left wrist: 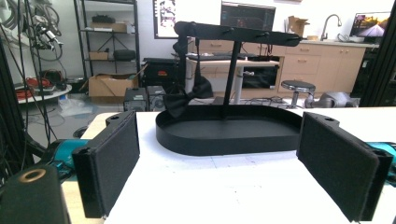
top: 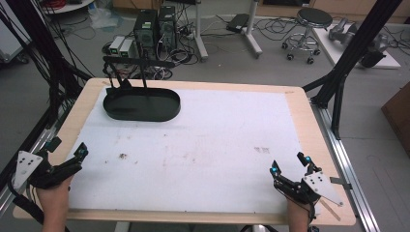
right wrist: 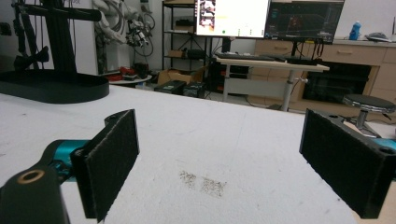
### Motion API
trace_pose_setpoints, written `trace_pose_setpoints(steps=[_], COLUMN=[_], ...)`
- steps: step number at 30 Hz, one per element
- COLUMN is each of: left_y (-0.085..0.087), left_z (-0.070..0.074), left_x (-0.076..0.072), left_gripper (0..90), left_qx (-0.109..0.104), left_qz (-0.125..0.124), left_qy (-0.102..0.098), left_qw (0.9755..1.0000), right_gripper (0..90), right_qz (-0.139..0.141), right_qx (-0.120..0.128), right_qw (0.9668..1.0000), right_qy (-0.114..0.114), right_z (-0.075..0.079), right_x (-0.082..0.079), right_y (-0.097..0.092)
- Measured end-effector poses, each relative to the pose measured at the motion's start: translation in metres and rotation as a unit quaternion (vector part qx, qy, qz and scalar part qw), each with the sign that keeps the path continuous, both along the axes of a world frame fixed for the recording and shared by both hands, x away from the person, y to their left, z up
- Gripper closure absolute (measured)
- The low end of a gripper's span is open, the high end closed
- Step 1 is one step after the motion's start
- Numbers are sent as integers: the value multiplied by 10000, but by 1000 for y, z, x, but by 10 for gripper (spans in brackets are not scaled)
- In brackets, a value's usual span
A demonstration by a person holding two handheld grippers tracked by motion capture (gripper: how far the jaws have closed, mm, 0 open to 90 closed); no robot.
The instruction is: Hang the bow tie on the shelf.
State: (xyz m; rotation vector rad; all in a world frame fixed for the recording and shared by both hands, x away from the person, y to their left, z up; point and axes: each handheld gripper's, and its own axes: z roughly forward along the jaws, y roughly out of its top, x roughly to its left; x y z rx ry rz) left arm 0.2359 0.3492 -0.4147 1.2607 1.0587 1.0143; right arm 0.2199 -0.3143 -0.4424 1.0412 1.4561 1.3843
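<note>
A wooden counter (top: 300, 104) covered by a white, lightly stained sheet (top: 203, 145) carries one thing: a black oval tray with a raised rim (top: 141, 104), standing at the far left part of the sheet. From the tray rises a thin black post topped by a horizontal black crossbar (left wrist: 238, 31), and a black bow tie (left wrist: 187, 98) hangs from the bar's left end, dangling over the tray's left side.

The left tool (top: 67, 159) sits at the near left corner of the counter, held in the person's left hand (top: 54, 195). Its jaws are spread wide with nothing between them, and in the left gripper view they point straight at the tray, which lies well apart from them.

The right tool (top: 289, 170) rests at the near right corner, held in the person's right hand (top: 298, 212). Its jaws also stand wide apart and hold nothing; in the right gripper view they frame a small patch of dark specks (right wrist: 203, 182) on the sheet, with the tray far off to the left.
</note>
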Motion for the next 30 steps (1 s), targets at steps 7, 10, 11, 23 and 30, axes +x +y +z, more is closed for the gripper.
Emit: trace_pose_setpoints(steps=[7, 10, 11, 23, 30], left_y=[0, -1, -1, 0, 2], left_z=[0, -1, -1, -3, -3], left_x=[-1, -1, -1, -1, -2], left_gripper=[136, 136, 136, 136, 137], left_qx=[-16, -37, -34, -39, -139], left_qz=[-57, -87, -86, -52, -26], left_qy=[-4, -7, 8, 34, 37], left_qw=[10000, 10000, 10000, 10000, 9999], right_gripper=[108, 108, 108, 108, 108], right_qz=[-33, -26, -26, -37, -52], right_qx=[43, 4, 4, -19, 27], right_qw=[10000, 10000, 10000, 10000, 10000], right_qy=[-44, -22, -22, -35, -57], right_z=[1, -1, -1, -3, -2], right_x=[-2, -2, -2, -1, -1], right_y=[-1, -1, -1, -3, -4])
